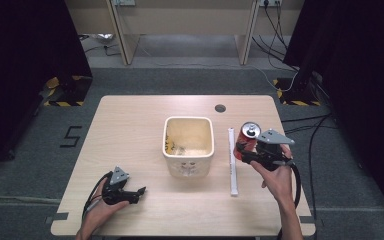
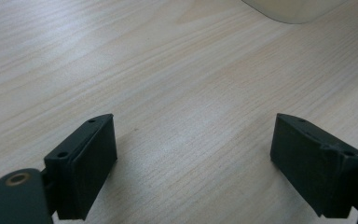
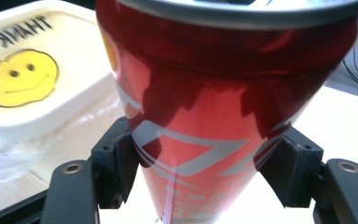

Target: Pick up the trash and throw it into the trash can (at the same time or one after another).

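While the right gripper clamps a red can by its sides, held above the desk, a cream bin sits to its left. Can's top seems tilted away. Left gripper gapes wide over bare desk, holding nothing.

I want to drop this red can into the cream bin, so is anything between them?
Nothing visible blocks it. The right gripper holds the red can right of the cream bin. The white strip lies flat on the table between them, low enough to pass over.
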Demonstrator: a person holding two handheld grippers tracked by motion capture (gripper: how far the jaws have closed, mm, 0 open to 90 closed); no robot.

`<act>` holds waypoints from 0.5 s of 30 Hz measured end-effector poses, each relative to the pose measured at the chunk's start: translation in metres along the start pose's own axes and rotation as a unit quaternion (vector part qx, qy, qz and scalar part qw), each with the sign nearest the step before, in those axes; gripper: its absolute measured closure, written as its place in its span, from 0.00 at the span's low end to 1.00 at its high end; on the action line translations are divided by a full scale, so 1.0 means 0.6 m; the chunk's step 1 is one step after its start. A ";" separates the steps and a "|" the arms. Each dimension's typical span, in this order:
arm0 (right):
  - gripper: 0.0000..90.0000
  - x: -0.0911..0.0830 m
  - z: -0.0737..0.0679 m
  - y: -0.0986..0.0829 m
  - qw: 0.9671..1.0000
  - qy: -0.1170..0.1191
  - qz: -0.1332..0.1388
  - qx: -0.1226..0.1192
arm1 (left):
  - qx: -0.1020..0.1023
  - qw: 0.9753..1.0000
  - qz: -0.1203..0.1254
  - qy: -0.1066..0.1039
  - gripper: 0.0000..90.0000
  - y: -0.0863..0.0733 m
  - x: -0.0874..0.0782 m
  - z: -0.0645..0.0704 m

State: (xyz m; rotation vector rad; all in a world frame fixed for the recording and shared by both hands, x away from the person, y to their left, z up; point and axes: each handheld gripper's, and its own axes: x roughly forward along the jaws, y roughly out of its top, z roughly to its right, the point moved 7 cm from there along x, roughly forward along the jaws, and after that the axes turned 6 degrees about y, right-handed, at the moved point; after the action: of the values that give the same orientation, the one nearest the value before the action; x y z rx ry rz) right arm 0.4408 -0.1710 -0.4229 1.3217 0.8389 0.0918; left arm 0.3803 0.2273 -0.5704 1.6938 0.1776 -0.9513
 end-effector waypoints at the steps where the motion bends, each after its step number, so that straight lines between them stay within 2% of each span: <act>1: 0.38 -0.001 -0.003 0.004 1.000 0.002 0.002 -0.001 | 0.000 1.000 0.000 0.000 0.15 0.000 0.000 0.000; 10: 0.38 -0.010 -0.020 0.049 1.000 0.016 0.006 -0.022 | 0.000 1.000 0.000 0.000 0.15 0.000 0.000 0.000; 15: 0.38 -0.013 -0.025 0.075 0.999 0.017 0.011 -0.036 | 0.000 1.000 0.001 0.000 0.15 0.000 0.000 0.000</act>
State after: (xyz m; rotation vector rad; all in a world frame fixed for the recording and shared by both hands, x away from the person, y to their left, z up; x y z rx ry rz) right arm 0.4438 -0.1498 -0.3797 1.2656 0.8420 0.1600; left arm 0.3804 0.2273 -0.5705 1.6931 0.1768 -0.9503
